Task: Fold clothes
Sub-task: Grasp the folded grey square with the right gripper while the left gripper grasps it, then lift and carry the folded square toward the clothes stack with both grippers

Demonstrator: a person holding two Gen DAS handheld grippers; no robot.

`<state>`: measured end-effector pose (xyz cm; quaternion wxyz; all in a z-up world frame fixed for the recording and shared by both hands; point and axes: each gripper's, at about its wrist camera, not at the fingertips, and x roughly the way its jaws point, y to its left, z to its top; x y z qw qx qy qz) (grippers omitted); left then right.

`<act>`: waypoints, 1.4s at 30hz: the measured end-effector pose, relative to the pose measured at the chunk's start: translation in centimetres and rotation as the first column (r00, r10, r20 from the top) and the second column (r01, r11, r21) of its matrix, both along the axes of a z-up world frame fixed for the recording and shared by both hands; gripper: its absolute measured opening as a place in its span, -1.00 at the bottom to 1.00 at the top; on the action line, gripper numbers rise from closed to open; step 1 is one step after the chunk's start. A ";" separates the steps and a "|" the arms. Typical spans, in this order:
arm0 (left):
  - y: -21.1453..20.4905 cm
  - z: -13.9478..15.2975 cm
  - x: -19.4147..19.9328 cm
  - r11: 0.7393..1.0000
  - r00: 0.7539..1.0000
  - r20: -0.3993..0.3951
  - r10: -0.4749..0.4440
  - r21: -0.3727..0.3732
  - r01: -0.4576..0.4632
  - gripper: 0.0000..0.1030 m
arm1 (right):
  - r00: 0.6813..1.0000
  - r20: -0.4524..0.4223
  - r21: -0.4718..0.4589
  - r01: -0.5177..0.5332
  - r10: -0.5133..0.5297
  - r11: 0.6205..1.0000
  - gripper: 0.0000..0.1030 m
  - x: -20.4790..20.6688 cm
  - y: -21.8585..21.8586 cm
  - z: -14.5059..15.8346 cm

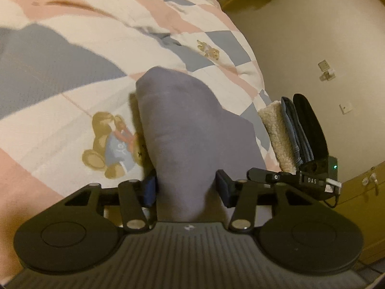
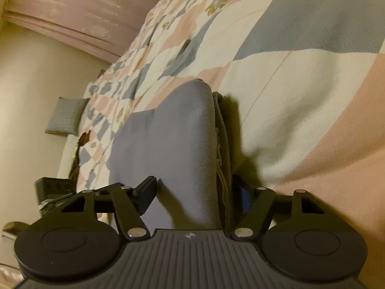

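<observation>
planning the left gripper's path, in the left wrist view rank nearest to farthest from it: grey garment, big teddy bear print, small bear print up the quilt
1. grey garment, pinched between the left gripper fingers, straight ahead.
2. big teddy bear print, on the quilt just left of the garment.
3. small bear print, farther up the quilt, slightly right.

A bedroom in someone's home. A bed spreads from nine to one o'clock under a patchwork quilt [image 1: 101, 55] of pink, blue and cream squares with teddy bears [image 1: 113, 149] printed on it. A mauve curtain [image 2: 79, 12] hangs at eleven o'clock, and a small grey cushion [image 2: 65, 116] sits against the cream wall [image 1: 312, 36].
</observation>
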<state>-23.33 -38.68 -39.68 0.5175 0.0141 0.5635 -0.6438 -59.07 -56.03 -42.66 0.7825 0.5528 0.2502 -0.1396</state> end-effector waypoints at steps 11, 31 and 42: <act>-1.8 -0.4 0.3 0.998 0.999 -0.027 -0.040 0.056 0.041 -0.43 | 0.998 -0.008 0.051 -0.068 0.069 0.996 -0.38 2.0 0.1 0.2; -22.4 23.3 -17.7 0.601 0.587 0.164 -0.793 0.054 0.798 -0.44 | 0.570 0.032 -0.022 0.822 -0.821 0.570 -0.39 -13.9 11.7 23.8; -40.9 25.4 -36.6 0.275 0.252 0.255 -0.934 0.060 0.959 -0.44 | 0.241 0.079 -0.040 0.970 -0.967 0.239 -0.39 -23.5 1.2 23.7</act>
